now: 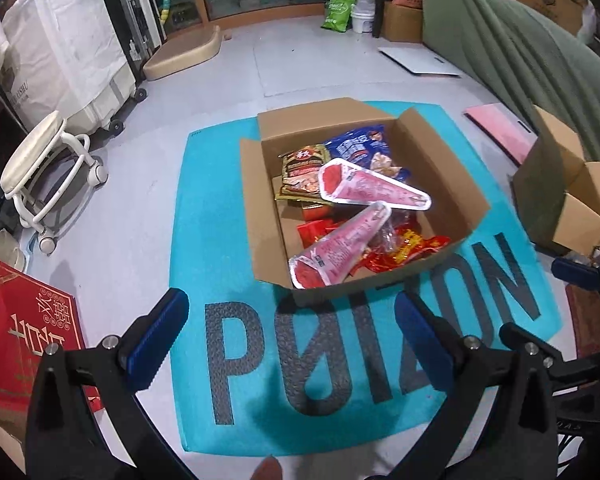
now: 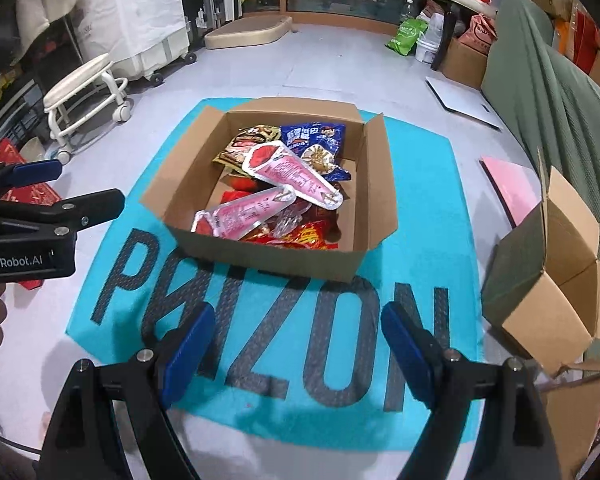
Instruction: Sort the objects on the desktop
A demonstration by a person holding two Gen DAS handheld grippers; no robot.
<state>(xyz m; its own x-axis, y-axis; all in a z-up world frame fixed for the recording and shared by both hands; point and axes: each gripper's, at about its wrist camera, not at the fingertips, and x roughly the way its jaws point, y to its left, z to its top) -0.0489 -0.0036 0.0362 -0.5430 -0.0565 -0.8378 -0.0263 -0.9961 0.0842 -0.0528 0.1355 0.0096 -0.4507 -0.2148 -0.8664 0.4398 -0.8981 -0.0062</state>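
An open cardboard box (image 1: 268, 208) (image 2: 260, 252) stands on a teal mat (image 1: 220, 200) (image 2: 420, 200). Inside it lie two pink cone-shaped packets (image 1: 372, 188) (image 2: 296, 176), a blue snack bag (image 1: 360, 148) (image 2: 316, 136), a brown packet (image 1: 304, 172) (image 2: 248, 140) and red wrappers (image 1: 408, 248) (image 2: 304, 236). My left gripper (image 1: 292, 340) hangs open and empty over the mat's lettering, short of the box's near corner. My right gripper (image 2: 296, 352) is also open and empty, in front of the box. In the right wrist view the left gripper (image 2: 88, 184) shows at the left edge.
A second open cardboard box (image 1: 560, 192) (image 2: 552, 276) sits to the right of the mat. A white wheeled stool (image 1: 48, 160) (image 2: 88, 92) stands at the left, a red gift box (image 1: 16, 320) at the near left, a pink board (image 1: 500, 132) (image 2: 512, 184) and green cover (image 1: 520, 60) at the right.
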